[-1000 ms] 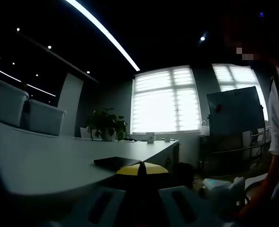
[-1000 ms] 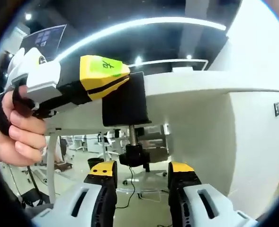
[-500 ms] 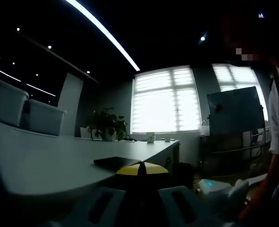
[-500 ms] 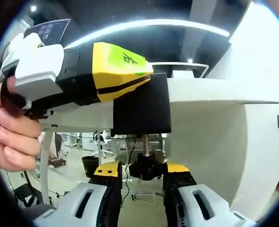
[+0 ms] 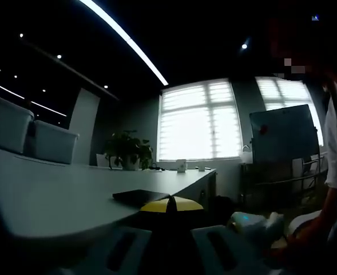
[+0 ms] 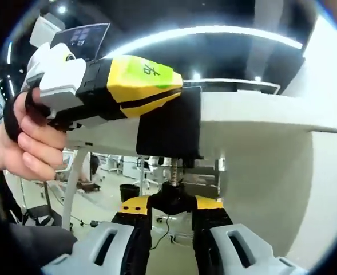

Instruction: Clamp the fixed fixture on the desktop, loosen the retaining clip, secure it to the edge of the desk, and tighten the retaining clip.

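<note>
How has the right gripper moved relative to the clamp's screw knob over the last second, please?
Yes. The right gripper has come up toward the fixture on the desk edge, and its jaws now close on the screw knob.

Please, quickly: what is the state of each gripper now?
Left gripper: shut on the black clamp at the desk edge.
Right gripper: shut on the screw knob.

My left tool (image 5: 169, 204) is resting at the edge of the pale worktop (image 5: 54, 195), its yellow tips pressed together just beside a flat dark plate (image 5: 141, 196) lying on the surface. A potted plant (image 5: 128, 151) and a small cup (image 5: 181, 165) are sitting far along the worktop, before bright windows (image 5: 198, 121). My other tool (image 5: 253, 224) is showing dimly at lower right.
</note>
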